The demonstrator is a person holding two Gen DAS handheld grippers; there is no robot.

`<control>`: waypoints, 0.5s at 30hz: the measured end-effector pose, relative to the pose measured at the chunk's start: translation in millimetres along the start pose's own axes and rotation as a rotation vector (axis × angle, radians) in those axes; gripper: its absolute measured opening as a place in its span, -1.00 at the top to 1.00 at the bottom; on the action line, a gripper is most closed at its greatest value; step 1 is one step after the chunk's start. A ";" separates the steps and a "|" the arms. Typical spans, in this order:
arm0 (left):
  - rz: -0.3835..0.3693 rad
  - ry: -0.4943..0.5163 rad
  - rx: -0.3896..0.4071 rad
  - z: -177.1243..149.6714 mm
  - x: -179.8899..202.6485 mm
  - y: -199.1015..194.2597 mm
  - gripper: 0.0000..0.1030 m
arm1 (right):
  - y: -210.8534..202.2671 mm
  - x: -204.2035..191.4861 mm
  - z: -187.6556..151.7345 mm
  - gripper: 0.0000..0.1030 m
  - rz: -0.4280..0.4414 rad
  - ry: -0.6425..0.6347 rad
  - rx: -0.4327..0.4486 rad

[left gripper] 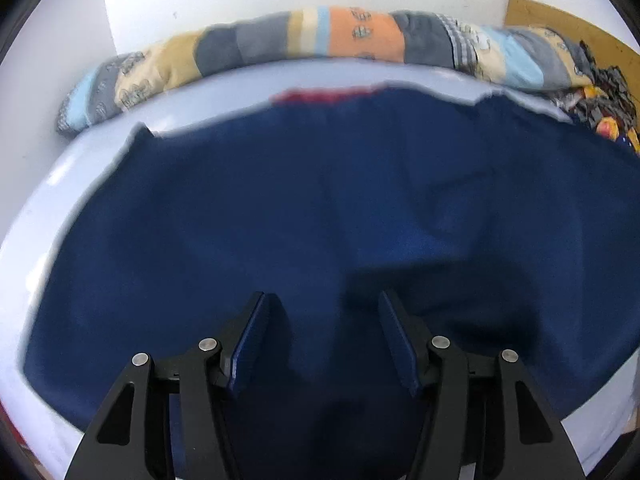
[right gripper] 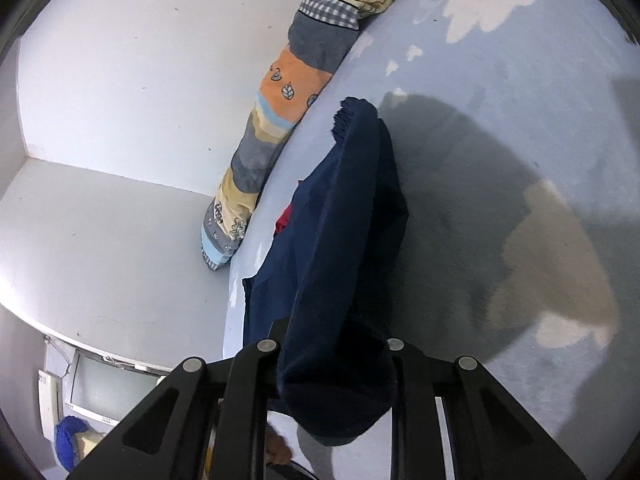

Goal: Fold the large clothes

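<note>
Legible text, labels, brands, numbers, signs: none in either view. The patchwork bolster carries only small printed motifs, leaves and flowers, with no lettering that can be read.

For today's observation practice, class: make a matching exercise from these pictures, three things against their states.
Things:
1. left tongs
2. right tongs
3. patchwork bolster

States:
A. lying along the wall at the bed's edge
B. clamped on navy cloth
C. open, nothing between them

The navy garment lies spread under the left tongs.

Pairs: 1-C, 2-B, 3-A
</note>
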State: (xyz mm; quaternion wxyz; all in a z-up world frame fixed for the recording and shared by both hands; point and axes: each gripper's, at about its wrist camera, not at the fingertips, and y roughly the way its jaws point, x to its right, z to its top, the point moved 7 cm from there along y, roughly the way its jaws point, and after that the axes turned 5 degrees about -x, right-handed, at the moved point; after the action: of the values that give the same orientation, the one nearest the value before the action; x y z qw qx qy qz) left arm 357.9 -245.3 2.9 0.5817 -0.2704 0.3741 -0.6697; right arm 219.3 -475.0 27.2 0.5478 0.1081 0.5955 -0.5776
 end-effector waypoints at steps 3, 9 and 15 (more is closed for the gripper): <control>-0.013 -0.008 0.023 7.8 4.3 -13.1 -0.10 | 2.6 -2.0 2.3 0.60 0.001 -0.005 -0.003; -0.006 -0.022 0.017 14.5 19.4 -25.8 -0.11 | 0.9 -2.8 4.3 0.60 0.019 -0.012 -0.002; -0.008 -0.025 0.049 29.4 22.2 -57.3 -0.10 | 2.2 -2.9 4.1 0.60 0.024 -0.010 0.001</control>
State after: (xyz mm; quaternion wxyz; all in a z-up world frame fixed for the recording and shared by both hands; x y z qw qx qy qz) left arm 344.3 -270.1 64.9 0.5903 -0.2658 0.3491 -0.6775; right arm 224.2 -476.1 29.3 0.5576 0.1127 0.5910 -0.5719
